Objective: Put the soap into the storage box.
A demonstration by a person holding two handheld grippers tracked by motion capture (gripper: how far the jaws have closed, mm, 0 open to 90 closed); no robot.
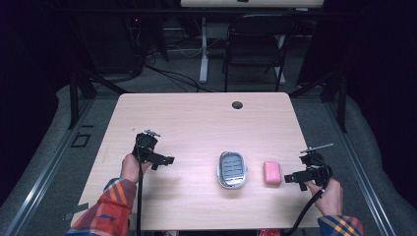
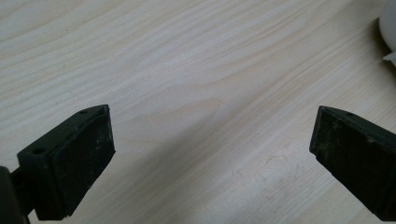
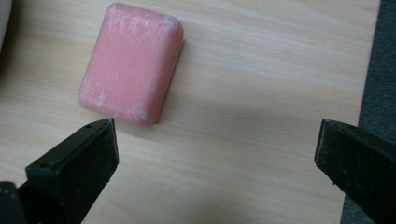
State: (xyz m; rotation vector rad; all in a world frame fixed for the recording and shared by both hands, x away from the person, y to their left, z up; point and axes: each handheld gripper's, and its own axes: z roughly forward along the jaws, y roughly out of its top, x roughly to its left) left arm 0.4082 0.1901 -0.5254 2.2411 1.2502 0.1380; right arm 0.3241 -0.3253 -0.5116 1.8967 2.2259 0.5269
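Worktop [image 1: 196, 118]: light wood grain, round cable hole [image 1: 237, 104] near far edge. Pink soap bar [image 1: 272, 173] lies flat, just right of a grey-slatted soap dish [image 1: 231, 169], not touching. Beyond far edge: black folding chair [image 1: 253, 46], white desk leg [image 1: 203, 54], floor cables.

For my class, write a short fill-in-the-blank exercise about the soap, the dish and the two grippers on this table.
1. The bar of soap is ____ in colour.
2. The soap lies on the table beside the soap dish, on the side nearer the ____ gripper.
3. The left gripper has its jaws ____, with nothing between them.
4. The soap dish holds ____ soap.

Missing words: pink; right; open; no
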